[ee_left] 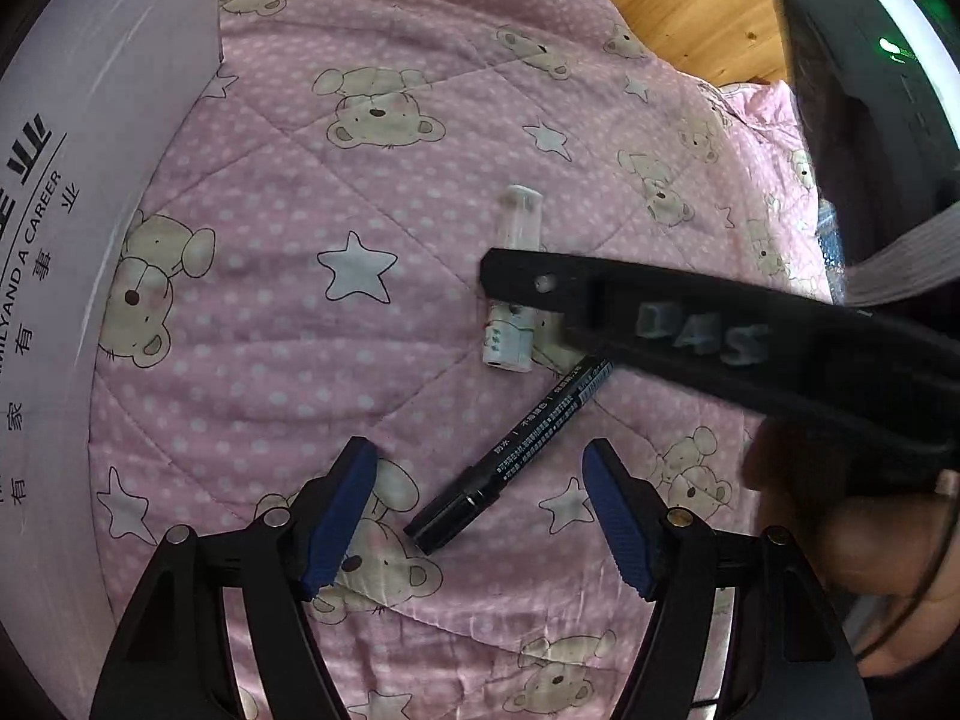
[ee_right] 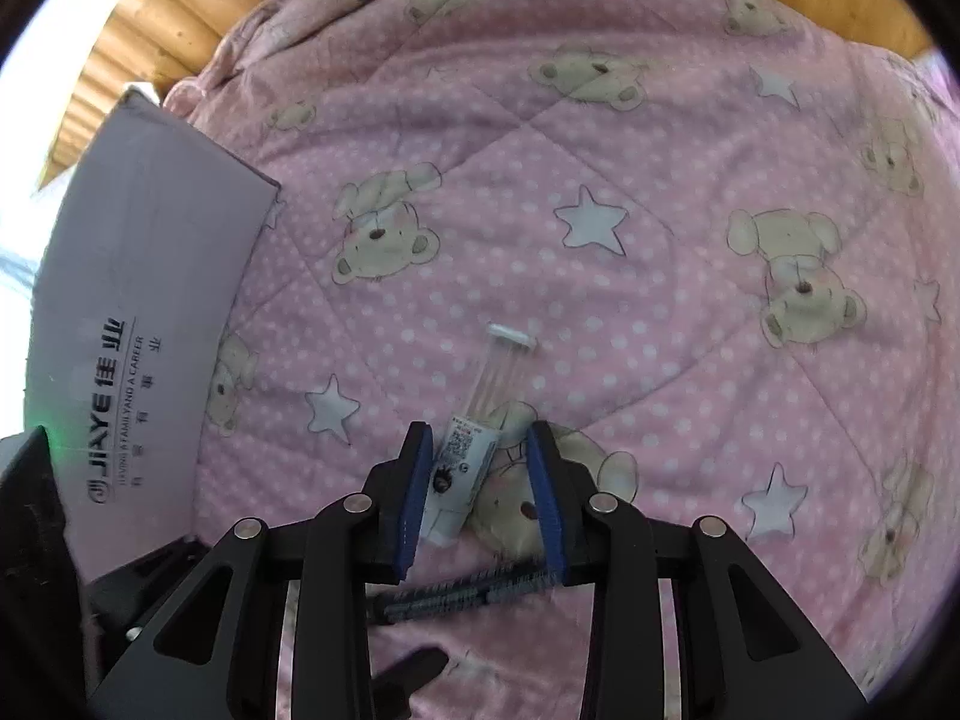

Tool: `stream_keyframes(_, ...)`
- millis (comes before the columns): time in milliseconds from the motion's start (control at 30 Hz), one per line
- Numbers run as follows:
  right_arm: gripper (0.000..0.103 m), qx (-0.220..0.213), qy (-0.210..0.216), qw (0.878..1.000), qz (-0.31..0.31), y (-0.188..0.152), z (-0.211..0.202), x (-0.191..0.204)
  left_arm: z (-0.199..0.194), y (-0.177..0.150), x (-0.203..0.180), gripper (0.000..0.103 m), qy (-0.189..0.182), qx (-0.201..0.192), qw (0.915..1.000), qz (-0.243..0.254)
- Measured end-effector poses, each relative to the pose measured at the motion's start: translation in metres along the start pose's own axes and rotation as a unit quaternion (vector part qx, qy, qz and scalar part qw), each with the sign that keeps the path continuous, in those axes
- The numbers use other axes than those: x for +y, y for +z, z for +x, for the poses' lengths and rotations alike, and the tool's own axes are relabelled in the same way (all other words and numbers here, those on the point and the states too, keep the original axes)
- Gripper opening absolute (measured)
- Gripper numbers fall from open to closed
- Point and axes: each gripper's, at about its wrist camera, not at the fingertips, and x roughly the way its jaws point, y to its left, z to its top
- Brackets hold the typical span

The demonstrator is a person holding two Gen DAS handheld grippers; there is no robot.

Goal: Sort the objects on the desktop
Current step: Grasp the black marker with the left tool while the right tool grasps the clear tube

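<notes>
Down on the pink bear-and-star quilt [ee_left: 312, 192] lie the two things I am working over: a black marker pen [ee_left: 510, 456] and a clear refill packet [ee_right: 480, 438] with a white printed label.

My right gripper [ee_right: 480, 480] is lowered over the packet. Its blue-padded fingers [ee_right: 415, 498] stand partly apart on either side of the labelled end; the left pad is just beside the packet or touching it, I cannot tell which, and the right pad stands clear of it. The packet lies flat on the quilt, its clear end pointing away from me. From the left wrist view, the same black gripper body reaches across the packet's middle, and a hand [ee_left: 852, 540] shows behind it.

My left gripper [ee_left: 480, 516] hangs wide open and grips nothing. The marker lies slantwise, its capped end between my left fingers [ee_left: 336, 522] without touching either pad, its far end running up under the right gripper, close by the packet.

A grey cardboard box [ee_left: 90, 180] with printed lettering stands at the left edge of the quilt, well apart from both items. Wooden boards [ee_right: 150, 6] show beyond the quilt.
</notes>
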Motion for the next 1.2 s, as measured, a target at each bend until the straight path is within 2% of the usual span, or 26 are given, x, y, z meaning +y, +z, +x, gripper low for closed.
stream_keyframes(33,0.023,0.0,-0.009,1.0,-0.009,0.0,0.0,0.002,0.001,0.001,-0.002,0.071,0.004,0.002,1.0,0.003)
stream_keyframes(133,0.018,-0.008,-0.013,1.0,-0.006,-0.001,-0.006,-0.001,0.002,0.001,-0.004,0.071,0.004,0.006,0.9999,0.008)
stream_keyframes(300,0.018,-0.038,-0.011,0.999,0.027,-0.013,-0.038,-0.027,0.0,0.004,-0.007,0.071,0.0,0.012,0.9999,0.009)
stream_keyframes(433,0.018,-0.041,-0.019,0.997,0.054,-0.024,-0.05,-0.051,-0.003,0.007,-0.018,0.071,0.007,-0.006,0.9997,0.023)
stream_keyframes(500,0.018,-0.038,-0.02,0.997,0.068,-0.03,-0.05,-0.063,0.002,0.007,-0.024,0.071,0.006,-0.002,0.9993,0.037)
stream_keyframes(567,0.018,-0.033,-0.02,0.996,0.079,-0.033,-0.047,-0.07,0.012,0.007,-0.028,0.064,0.024,0.01,0.9984,0.051)
stream_keyframes(633,0.018,-0.029,-0.019,0.995,0.091,-0.042,-0.043,-0.075,0.014,0.006,-0.036,0.059,0.043,0.002,0.9961,0.077)
stream_keyframes(700,0.018,-0.028,-0.015,0.994,0.101,-0.051,-0.045,-0.081,0.016,0.006,-0.04,0.035,0.071,-0.001,0.9926,0.098)
stream_keyframes(800,0.018,-0.031,-0.008,0.993,0.111,-0.06,-0.046,-0.082,0.015,0.011,-0.034,0.019,0.06,0.001,0.9943,0.089)
stream_keyframes(900,0.018,-0.035,-0.001,0.994,0.106,-0.062,-0.05,-0.079,0.012,0.014,-0.027,0.014,0.048,0.005,0.9963,0.072)
stream_keyframes(1200,0.018,-0.041,0.008,0.996,0.085,-0.057,-0.056,-0.063,-0.007,0.016,-0.025,0.014,0.033,-0.01,0.9987,0.038)
